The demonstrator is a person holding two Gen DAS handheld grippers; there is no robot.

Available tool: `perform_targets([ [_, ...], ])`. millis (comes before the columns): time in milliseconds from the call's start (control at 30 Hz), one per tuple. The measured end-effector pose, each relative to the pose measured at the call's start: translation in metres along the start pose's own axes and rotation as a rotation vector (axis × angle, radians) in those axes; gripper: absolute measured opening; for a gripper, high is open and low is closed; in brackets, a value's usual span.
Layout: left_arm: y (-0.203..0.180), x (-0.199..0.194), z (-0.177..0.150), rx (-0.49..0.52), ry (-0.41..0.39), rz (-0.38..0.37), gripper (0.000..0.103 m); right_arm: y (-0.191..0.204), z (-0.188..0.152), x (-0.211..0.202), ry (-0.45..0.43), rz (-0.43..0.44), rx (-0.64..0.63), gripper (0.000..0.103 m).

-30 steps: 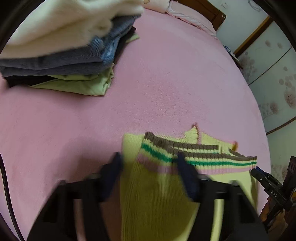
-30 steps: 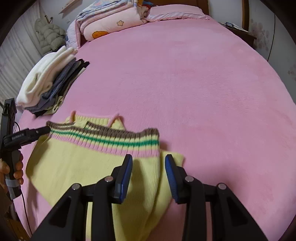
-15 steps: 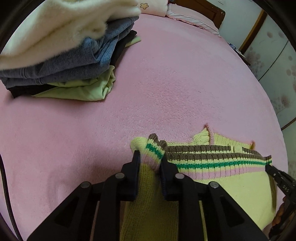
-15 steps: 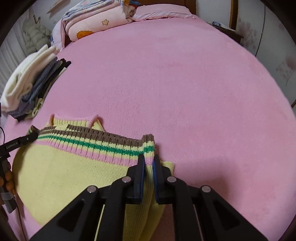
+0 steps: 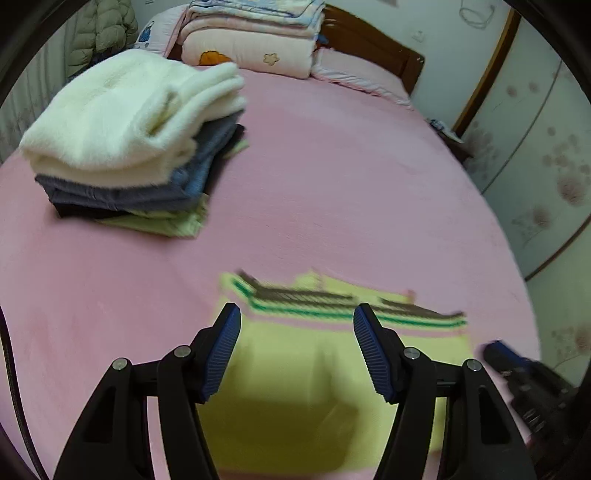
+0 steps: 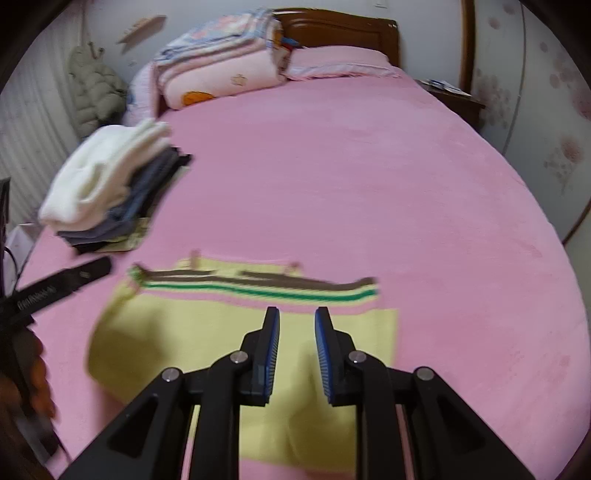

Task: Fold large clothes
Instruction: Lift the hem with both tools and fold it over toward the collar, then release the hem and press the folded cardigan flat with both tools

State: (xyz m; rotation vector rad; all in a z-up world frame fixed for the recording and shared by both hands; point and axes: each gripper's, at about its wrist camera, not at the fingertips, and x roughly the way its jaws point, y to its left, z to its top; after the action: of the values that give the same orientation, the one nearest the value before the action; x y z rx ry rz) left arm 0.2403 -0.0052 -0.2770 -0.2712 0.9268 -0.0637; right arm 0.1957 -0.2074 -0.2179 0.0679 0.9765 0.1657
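Note:
A yellow knit garment point(image 5: 295, 373) point(image 6: 207, 343) with brown, green and pink stripes along one edge lies folded flat on the pink bed point(image 5: 351, 192) point(image 6: 369, 192). My left gripper point(image 5: 297, 325) hovers above its near-left part, jaws opening wide, nothing between the pads. My right gripper point(image 6: 296, 326) hangs over the garment's right part, jaws opening a little, a narrow empty gap between the pads. The right gripper also shows at the lower right of the left wrist view, and the left gripper at the left edge of the right wrist view.
A stack of folded clothes point(image 5: 129, 147) point(image 6: 110, 192), white on top, grey and green below, sits at the bed's left. Folded quilts point(image 5: 251, 40) point(image 6: 225, 70) and a pillow lie by the wooden headboard point(image 6: 340, 27). A wardrobe point(image 5: 546, 166) stands at the right.
Both grippers had shut on the striped edge's corners; now both have let go, opened and lifted back. The garment lies flat with the striped edge laid further up the bed.

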Motion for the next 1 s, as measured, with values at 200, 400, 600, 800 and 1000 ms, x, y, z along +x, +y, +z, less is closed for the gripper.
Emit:
perform_targets([
  [200, -0.011, 0.021, -0.05, 0.01, 0.05, 0.055, 0.062, 0.045, -0.03, 0.016, 0.023, 0.094, -0.045, 0.02],
  [400, 0.015, 0.039, -0.073, 0.048, 0.077, 0.081, 0.057, 0.034, -0.061, 0.049, 0.08, -0.007, -0.062, 0.013],
  [600, 0.029, 0.034, -0.072, 0.048, 0.047, 0.058, 0.056, -0.007, -0.071, 0.036, 0.048, -0.076, -0.03, 0.0],
  [800, 0.035, 0.041, -0.069, 0.038, 0.049, 0.049, 0.056, -0.009, -0.073, 0.035, 0.044, -0.1, -0.023, 0.0],
  [1000, 0.03, 0.029, -0.057, 0.022, 0.118, 0.035, 0.061, -0.003, -0.066, 0.03, 0.074, -0.094, 0.005, 0.003],
])
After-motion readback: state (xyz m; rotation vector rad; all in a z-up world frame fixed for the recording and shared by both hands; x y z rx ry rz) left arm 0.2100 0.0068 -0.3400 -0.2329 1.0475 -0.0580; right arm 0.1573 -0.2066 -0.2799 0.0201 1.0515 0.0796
